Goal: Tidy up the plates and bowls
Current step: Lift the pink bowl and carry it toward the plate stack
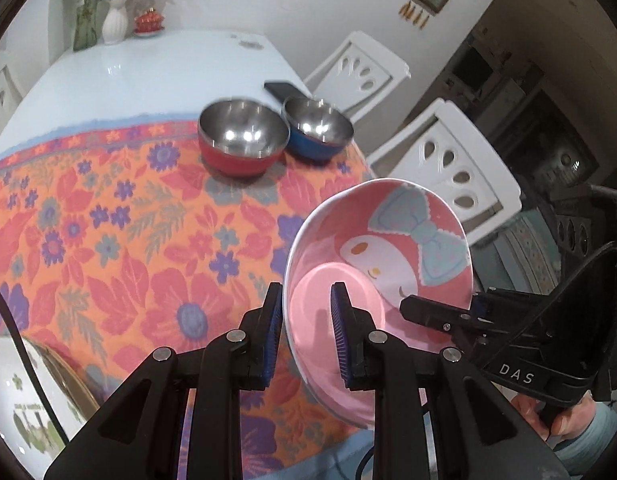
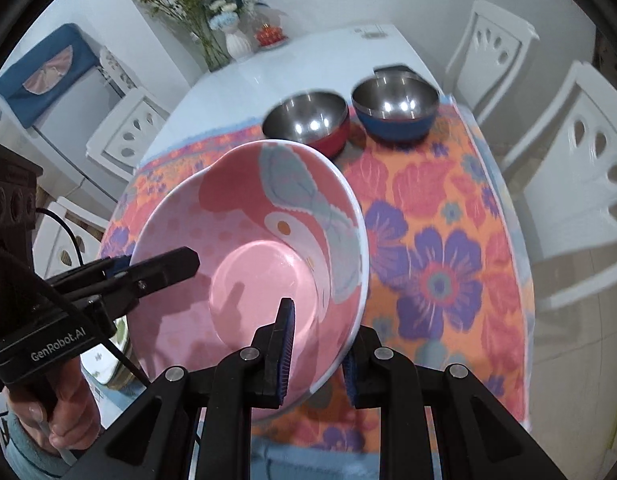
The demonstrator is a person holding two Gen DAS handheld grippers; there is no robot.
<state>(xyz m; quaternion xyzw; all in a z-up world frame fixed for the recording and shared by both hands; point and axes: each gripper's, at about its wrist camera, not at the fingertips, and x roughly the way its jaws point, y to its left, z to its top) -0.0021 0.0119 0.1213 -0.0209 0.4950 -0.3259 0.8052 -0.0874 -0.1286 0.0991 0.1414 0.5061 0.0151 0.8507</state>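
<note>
A pink cartoon bowl point(image 1: 388, 256) is held tilted above the near edge of the floral cloth point(image 1: 108, 240). My left gripper point(image 1: 306, 330) straddles its left rim, one finger outside, one inside. My right gripper point(image 2: 318, 344) straddles the opposite rim; it also shows in the left wrist view point(image 1: 444, 312). The bowl fills the right wrist view point(image 2: 248, 264), where the left gripper point(image 2: 156, 270) reaches in from the left. A red steel bowl point(image 1: 242, 140) and a blue steel bowl point(image 1: 317, 128) stand side by side at the cloth's far right.
A black phone point(image 1: 282, 89) lies behind the blue bowl on the white table point(image 1: 148, 72). A vase of flowers point(image 1: 114, 20) and a red pot point(image 1: 148, 22) stand at the far end. White chairs point(image 1: 448, 164) line the right side.
</note>
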